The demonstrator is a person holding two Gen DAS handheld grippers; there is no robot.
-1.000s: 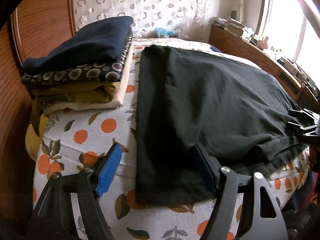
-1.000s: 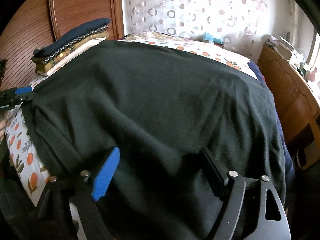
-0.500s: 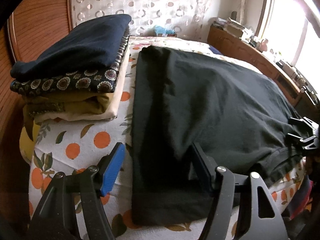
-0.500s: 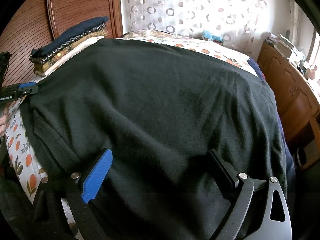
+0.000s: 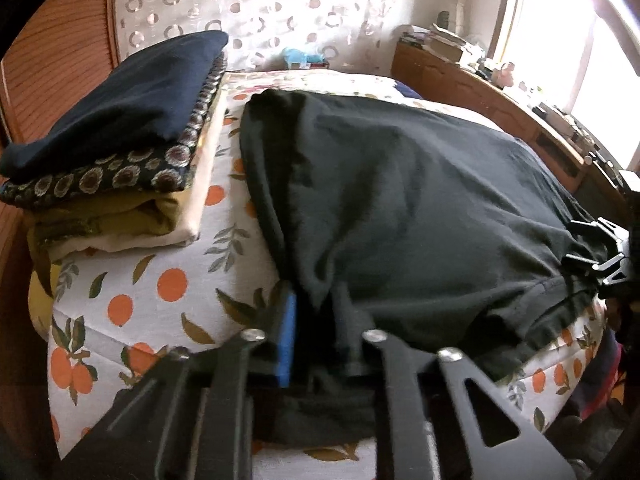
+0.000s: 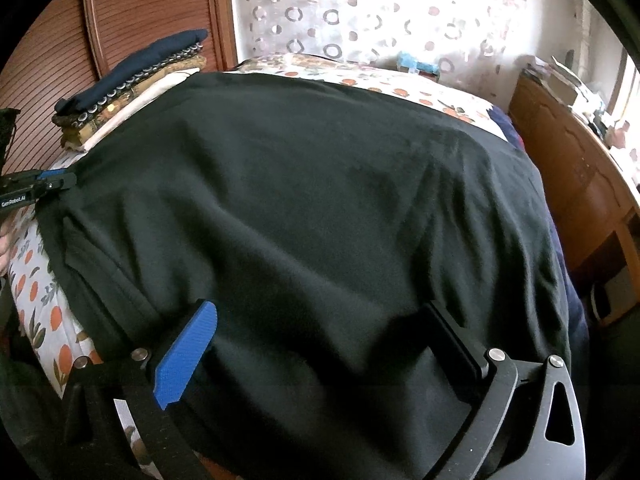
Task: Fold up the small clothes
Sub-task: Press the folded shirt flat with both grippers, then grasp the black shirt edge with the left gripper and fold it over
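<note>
On bed (image 5: 168, 280), L fingers (image 5: 286, 332) closing – black garment (image 5: 400, 208) pinched

A white bedsheet printed with oranges and green leaves (image 5: 168, 280) covers the bed, and it shows again along the left edge in the right wrist view (image 6: 44, 320). Behind the bed hangs a pale sheer curtain dotted with grey rings (image 5: 280, 12). A reddish-brown ribbed wooden panel (image 5: 60, 60) stands on the left, pretty tall. On the right runs a brown wooden cabinet (image 5: 500, 96) with books and small clutter on top, right under a bright window (image 5: 568, 32). A small light-blue object (image 5: 302, 56) sits at the far end of the bed, too blurry to identify.
</note>
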